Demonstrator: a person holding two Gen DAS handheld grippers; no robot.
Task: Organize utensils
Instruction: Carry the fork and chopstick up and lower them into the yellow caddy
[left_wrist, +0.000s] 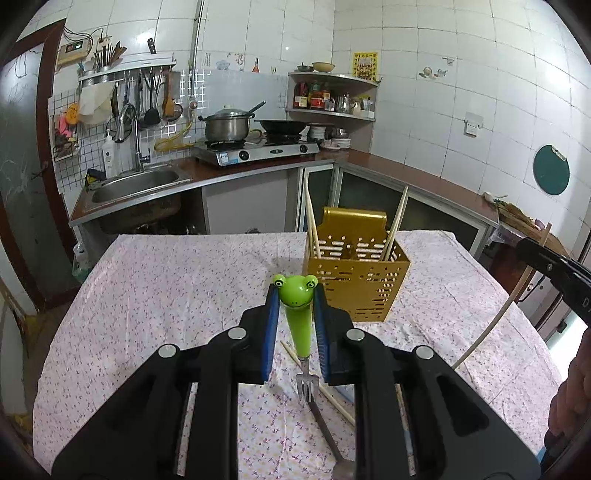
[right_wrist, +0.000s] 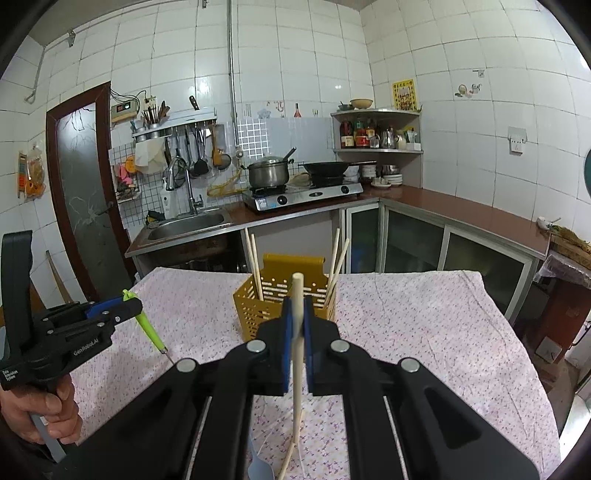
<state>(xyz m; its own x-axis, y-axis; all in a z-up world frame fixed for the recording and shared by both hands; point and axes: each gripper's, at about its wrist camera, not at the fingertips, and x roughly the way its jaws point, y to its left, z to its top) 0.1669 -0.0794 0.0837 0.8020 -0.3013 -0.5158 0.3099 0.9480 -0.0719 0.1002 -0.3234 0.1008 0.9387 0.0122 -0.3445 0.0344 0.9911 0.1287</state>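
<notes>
A: How do the jaws stand?

B: Both are closed on something. The left gripper (left_wrist: 295, 291) has its blue pads clamped on the green frog-headed fork (left_wrist: 300, 325), just below the frog's head, with the metal tines pointing down and back toward the camera. The right gripper (right_wrist: 298, 317) is pinched tight on a single wooden chopstick (right_wrist: 297, 354), which rises a little above the pads and hangs down below them.

A: Are the two utensils resting on anything?

B: The fork is held above the table; its tines hang over the cloth and I cannot tell whether they touch it. The lower end of the held chopstick is near the cloth at the bottom of the right wrist view, but contact is unclear.

A: And the holder?

B: The yellow perforated utensil caddy (left_wrist: 356, 277) stands upright on the far half of the table, just beyond both grippers. Chopsticks already lean in it: a pair at its left side (left_wrist: 310, 221) and a pair at its right (left_wrist: 397, 221).

A: Anything loose nearby?

B: Below the left gripper another chopstick (left_wrist: 321, 387) lies flat on the floral tablecloth (left_wrist: 166, 295), and a metal utensil handle (left_wrist: 327, 432) lies beside it, nearer the camera.

A: Farther out?

B: A kitchen counter with a steel sink (left_wrist: 136, 184) at far left and a gas stove (left_wrist: 258, 149) carrying a lidded pot (left_wrist: 226, 125) and a wok (left_wrist: 282, 126).
</notes>
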